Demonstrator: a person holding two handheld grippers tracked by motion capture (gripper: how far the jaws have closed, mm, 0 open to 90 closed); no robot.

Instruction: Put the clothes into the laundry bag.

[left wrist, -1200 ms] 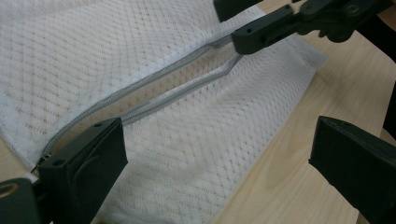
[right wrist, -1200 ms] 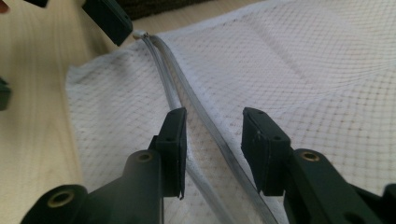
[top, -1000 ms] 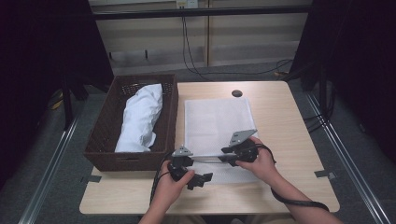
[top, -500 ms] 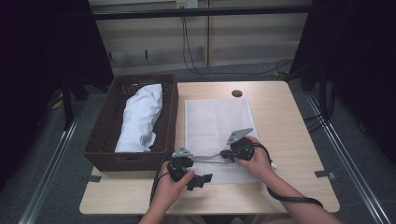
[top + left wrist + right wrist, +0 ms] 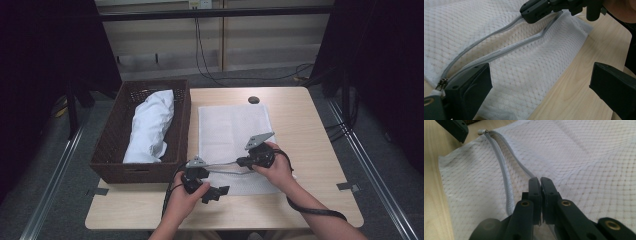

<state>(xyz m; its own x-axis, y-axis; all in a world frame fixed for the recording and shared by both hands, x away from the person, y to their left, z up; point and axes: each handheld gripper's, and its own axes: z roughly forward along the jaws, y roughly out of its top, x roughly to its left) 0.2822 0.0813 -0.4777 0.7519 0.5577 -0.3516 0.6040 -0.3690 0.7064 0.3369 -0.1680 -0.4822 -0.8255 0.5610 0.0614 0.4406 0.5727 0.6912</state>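
A white mesh laundry bag [image 5: 232, 125] lies flat on the table, its grey zipper [image 5: 499, 157] open along the near edge. My right gripper [image 5: 540, 180] is shut on the bag's upper zipper edge, and its tips [image 5: 241, 162] hold that edge slightly raised. My left gripper [image 5: 536, 72] stands open over the bag's near left corner, nothing pressed between its jaws. The metal zipper pull [image 5: 442, 83] lies just beside its left jaw. In the left gripper view, the right gripper [image 5: 531, 11] shows at the top, clamped on the zipper tape.
A dark wicker basket [image 5: 112, 145] stands at the table's left with a bundled white cloth [image 5: 150, 125] inside. A round cable hole [image 5: 253, 100] sits behind the bag. Bare wood [image 5: 320, 130] lies right of the bag.
The right gripper's jaws have closed onto the bag's zipper edge. Both hands stay nearly where they were.
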